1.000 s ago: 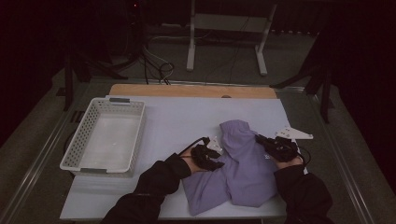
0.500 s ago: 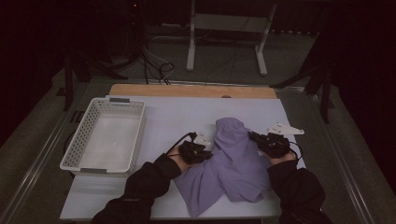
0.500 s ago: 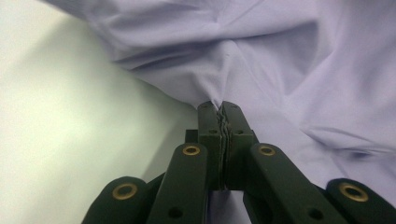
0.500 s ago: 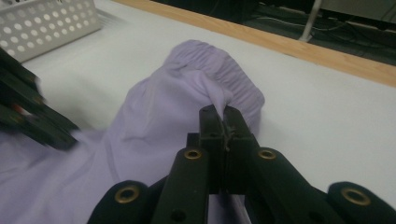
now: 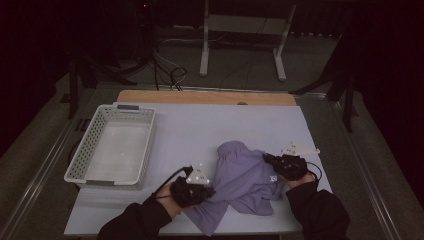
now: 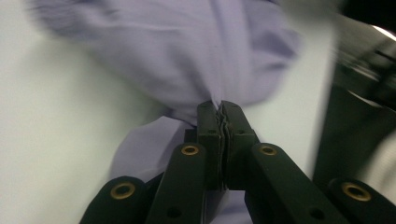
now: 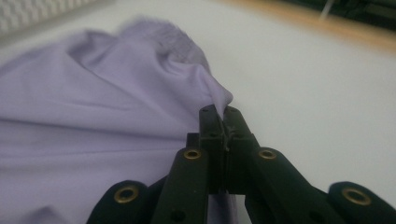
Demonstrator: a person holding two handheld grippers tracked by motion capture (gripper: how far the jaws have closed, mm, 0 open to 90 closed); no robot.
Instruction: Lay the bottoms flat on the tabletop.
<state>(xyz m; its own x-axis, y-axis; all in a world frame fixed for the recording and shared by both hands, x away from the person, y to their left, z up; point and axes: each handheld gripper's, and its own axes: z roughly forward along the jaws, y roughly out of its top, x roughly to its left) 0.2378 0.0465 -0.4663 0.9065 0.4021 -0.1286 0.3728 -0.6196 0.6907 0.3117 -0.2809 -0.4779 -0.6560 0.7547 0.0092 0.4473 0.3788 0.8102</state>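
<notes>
Two grippers work a lilac garment (image 5: 245, 182) in my high view: the left gripper (image 5: 206, 191) bites its near-left edge, the right gripper (image 5: 270, 160) its right edge, cloth bunched between them, a white basket (image 5: 112, 150) well off beyond my left tool. My left gripper view shows jaws pressed together on a fold (image 6: 219, 100). My right gripper view shows jaws pinching a peak of fabric (image 7: 219, 100).

The room was dim, and only the pale table (image 5: 200, 130) caught soft light from above; everything beyond its far edge sank into black. Shadows there were faint. Close up, the lilac cloth (image 6: 187, 60) smeared with motion blur above the table, its background out of focus.
</notes>
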